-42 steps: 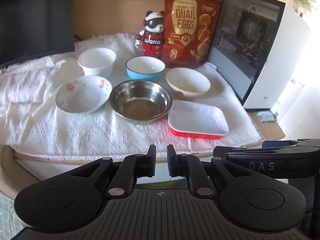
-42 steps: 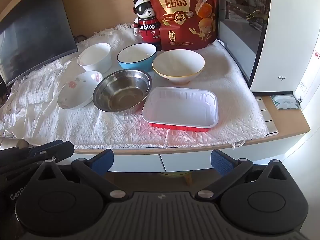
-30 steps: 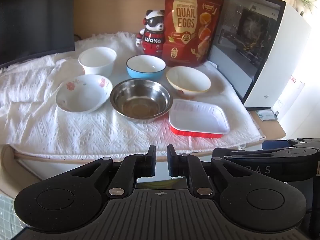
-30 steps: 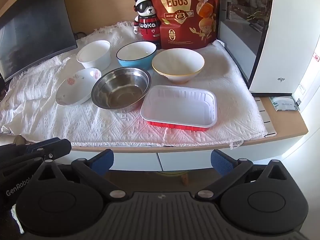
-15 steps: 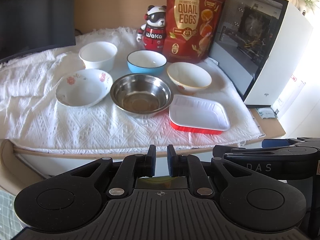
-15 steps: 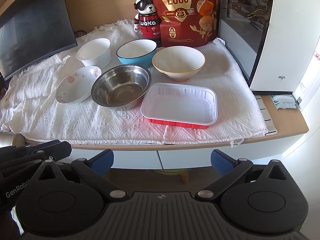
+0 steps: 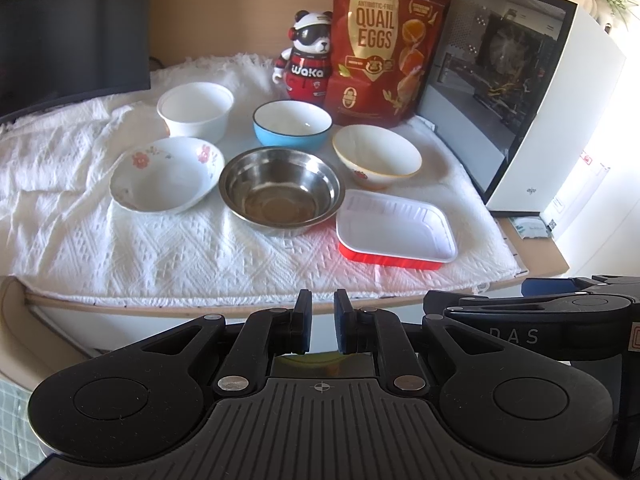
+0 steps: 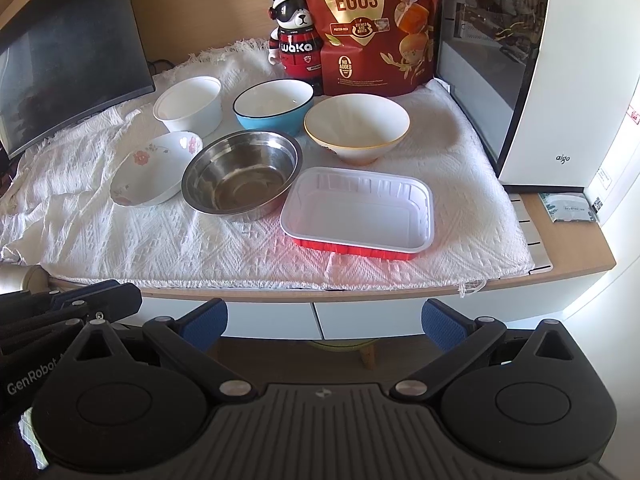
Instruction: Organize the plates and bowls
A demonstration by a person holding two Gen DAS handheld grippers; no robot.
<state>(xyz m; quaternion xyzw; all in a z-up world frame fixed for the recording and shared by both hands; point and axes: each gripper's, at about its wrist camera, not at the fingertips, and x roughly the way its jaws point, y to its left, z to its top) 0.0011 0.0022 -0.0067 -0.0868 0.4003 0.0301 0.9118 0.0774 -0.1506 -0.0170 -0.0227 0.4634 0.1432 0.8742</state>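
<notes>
The left gripper (image 7: 322,326) has its jaws clenched on nothing; the right gripper (image 8: 324,320) has its jaws released. Beyond both jaws, the steel bowl (image 7: 281,190) and red tray (image 8: 358,210) rest on the counter (image 8: 576,258), well apart from them.

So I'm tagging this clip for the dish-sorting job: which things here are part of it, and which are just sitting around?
Part of the job:
white bowl
blue bowl
cream bowl with yellow rim
floral dish
steel bowl
red-and-white tray

Just lying about:
panda figure
quail eggs bag
monitor
white computer case
small packet
</notes>
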